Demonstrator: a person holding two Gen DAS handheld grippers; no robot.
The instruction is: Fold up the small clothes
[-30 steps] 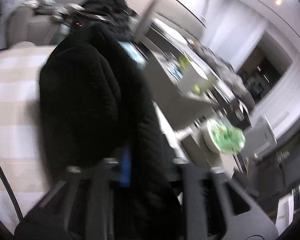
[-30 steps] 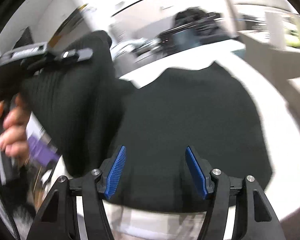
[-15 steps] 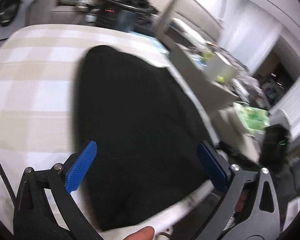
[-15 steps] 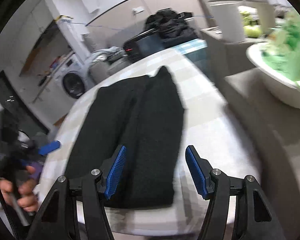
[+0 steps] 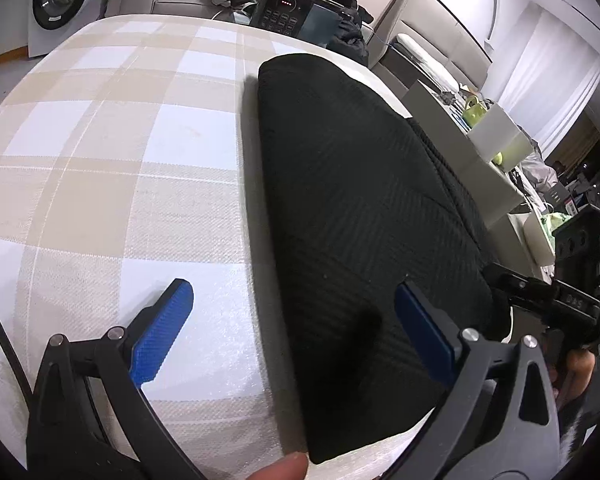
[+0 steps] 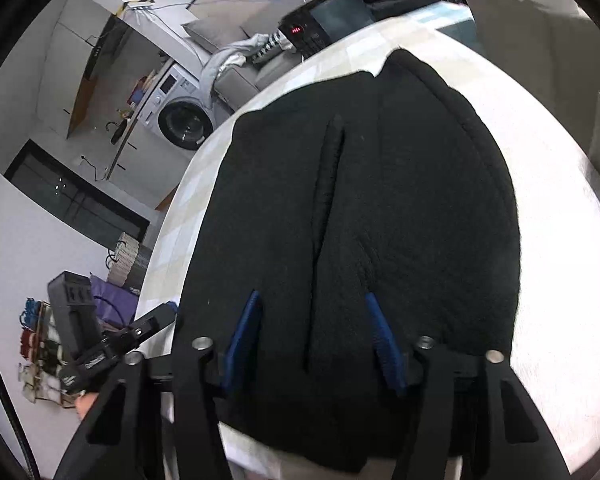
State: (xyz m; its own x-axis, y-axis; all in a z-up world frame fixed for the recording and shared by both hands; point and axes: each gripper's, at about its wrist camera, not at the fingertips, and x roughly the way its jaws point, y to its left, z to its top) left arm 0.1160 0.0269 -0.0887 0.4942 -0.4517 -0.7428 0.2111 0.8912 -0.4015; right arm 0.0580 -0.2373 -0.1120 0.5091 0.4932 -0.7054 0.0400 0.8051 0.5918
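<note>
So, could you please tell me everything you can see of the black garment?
The black garment is a ribbed knit, soft and fairly thick by its look. It lies flat on the checked tablecloth, folded lengthwise into a long narrow shape, with a raised crease running down its middle in the right wrist view. Its near end reaches the table edge. Both grippers, left and right, are open over that near end, holding nothing.

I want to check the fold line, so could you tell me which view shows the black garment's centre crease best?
The right wrist view: the crease runs up the black garment between the open fingers. The left wrist view shows the garment's smooth folded edge, not the crease.
</note>
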